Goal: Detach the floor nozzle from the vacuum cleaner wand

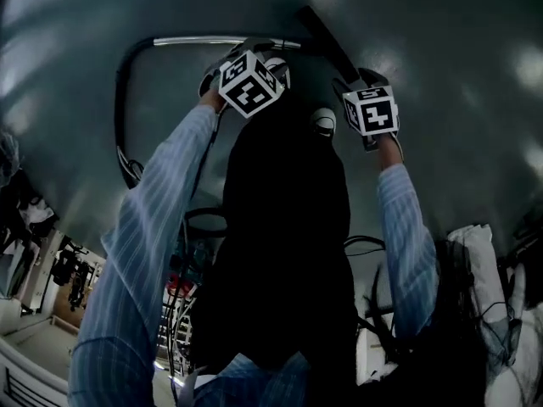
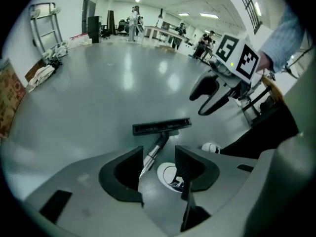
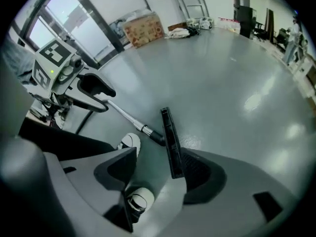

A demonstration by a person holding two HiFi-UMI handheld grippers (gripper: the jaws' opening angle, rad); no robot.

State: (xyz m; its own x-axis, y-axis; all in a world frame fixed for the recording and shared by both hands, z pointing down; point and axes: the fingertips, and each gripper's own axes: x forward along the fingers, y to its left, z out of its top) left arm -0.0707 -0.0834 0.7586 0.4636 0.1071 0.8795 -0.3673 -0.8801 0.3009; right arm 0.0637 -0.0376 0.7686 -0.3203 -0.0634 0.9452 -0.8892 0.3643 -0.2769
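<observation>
Hovering over floor nozzle, left tool, right tool agape and empty, open floor around

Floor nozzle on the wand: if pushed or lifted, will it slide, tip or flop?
The floor nozzle looks like a stiff, flat bar low on the glossy floor, so it would probably slide rather than tip. It joins the wand at a narrow neck, so it may pivot there when lifted.

We count one floor nozzle, one wand and one black hose. We count two white shoes and two tongs, the left tongs and the right tongs, each carrying one marker cube.
</observation>
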